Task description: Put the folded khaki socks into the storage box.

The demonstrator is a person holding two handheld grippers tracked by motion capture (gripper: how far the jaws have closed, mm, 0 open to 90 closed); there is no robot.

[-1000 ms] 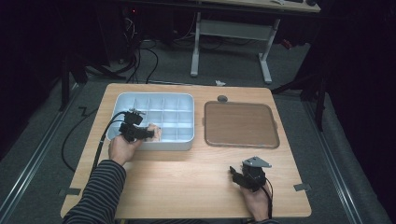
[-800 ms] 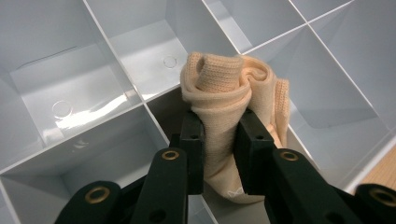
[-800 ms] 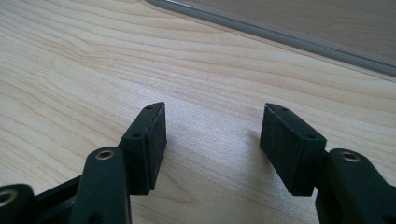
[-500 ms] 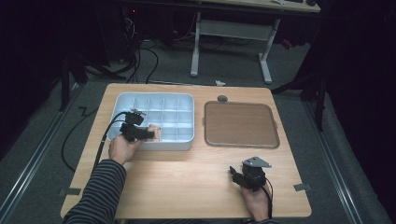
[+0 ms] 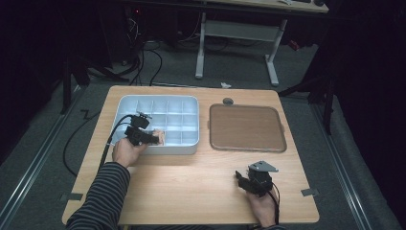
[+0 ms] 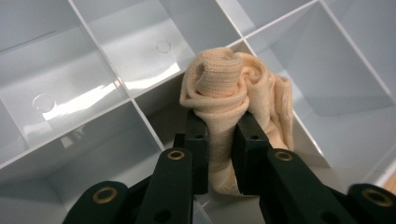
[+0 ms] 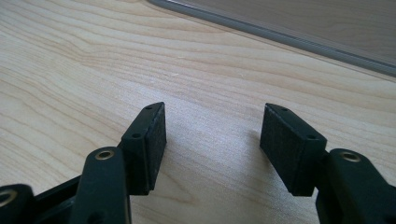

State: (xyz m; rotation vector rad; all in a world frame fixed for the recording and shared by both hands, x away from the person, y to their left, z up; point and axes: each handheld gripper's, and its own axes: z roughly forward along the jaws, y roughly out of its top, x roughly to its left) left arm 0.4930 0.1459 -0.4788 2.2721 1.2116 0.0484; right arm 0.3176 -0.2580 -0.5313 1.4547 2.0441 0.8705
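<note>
While my left tongs (image 6: 219, 140), jaws just closing, pinch the rolled cream sock (image 6: 233, 93) low left in the divided tray (image 5: 125, 106), I squeeze firmly and lift straight; right tongs (image 7: 212, 140) sit wide over the worktop (image 5: 191, 187).

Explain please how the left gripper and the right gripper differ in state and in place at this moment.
The left gripper is shut on a rolled cream cloth, its jaws having just been closing; the right gripper is open with nothing between its jaws. The left gripper reaches into the white divided tray; the right gripper sits low over the bare wooden table, near the brown tray. Both are black two-jaw grippers, each held in a hand.
</note>
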